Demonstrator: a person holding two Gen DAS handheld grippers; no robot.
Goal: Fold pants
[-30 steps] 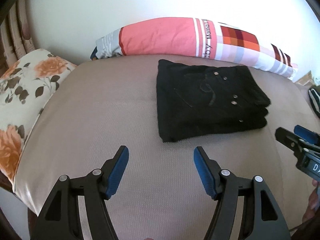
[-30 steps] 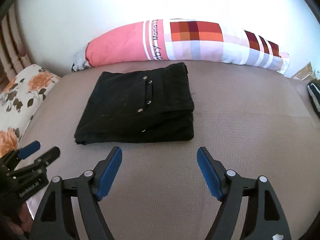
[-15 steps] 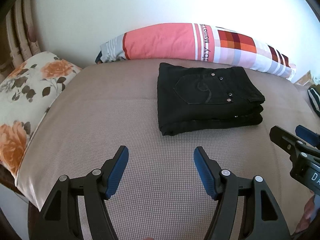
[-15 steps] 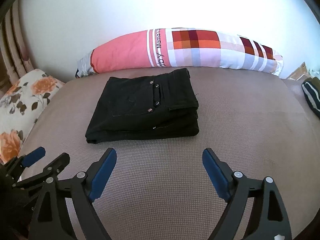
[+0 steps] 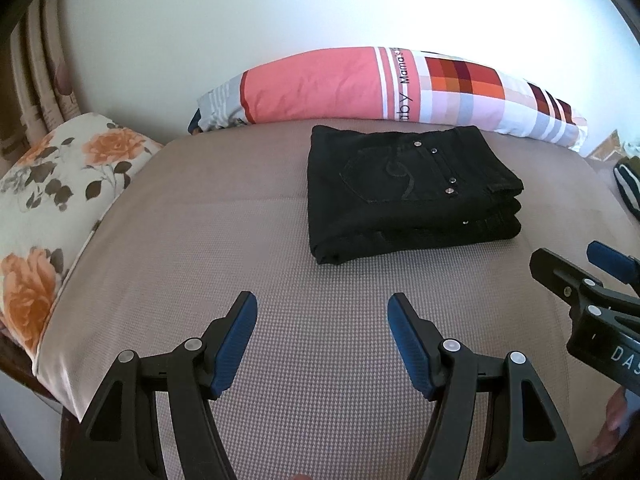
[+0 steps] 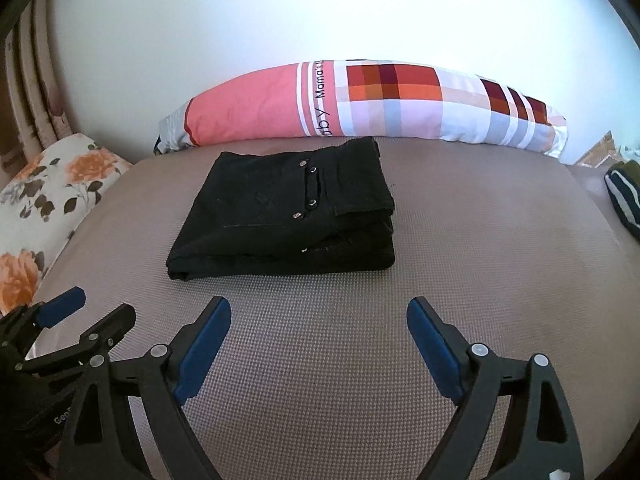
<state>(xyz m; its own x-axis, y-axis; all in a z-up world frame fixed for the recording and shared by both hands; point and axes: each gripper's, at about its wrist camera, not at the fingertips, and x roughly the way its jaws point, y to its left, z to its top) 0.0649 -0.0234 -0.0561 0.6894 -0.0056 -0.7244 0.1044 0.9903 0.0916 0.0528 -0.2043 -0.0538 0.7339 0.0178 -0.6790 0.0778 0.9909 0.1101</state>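
The black pants (image 5: pixel 400 196) lie folded into a neat rectangular stack on the brown bed cover (image 5: pixel 200 240), back pocket and rivets facing up. My left gripper (image 5: pixel 322 300) is open over bare cover, short of the stack's near left corner, with nothing between its blue pads. In the right wrist view the pants (image 6: pixel 280 216) sit ahead and slightly left of my right gripper (image 6: pixel 319 304), which stands wide open and empty. Each gripper shows at the edge of the other's view: the right gripper (image 5: pixel 580 276) and the left gripper (image 6: pixel 80 320). Neither touches the pants.
A long pink and checked pillow (image 5: pixel 400 84) lies along the white wall behind the pants. At the left end is a floral pillow (image 5: pixel 60 200) beside a cane headboard (image 5: pixel 36 80). A dark striped garment (image 5: pixel 628 188) lies at the right edge.
Both grippers have drawn back from the folded pants, which now sit farther away in both views. The right gripper's jaws have spread wider; the left's are unchanged.
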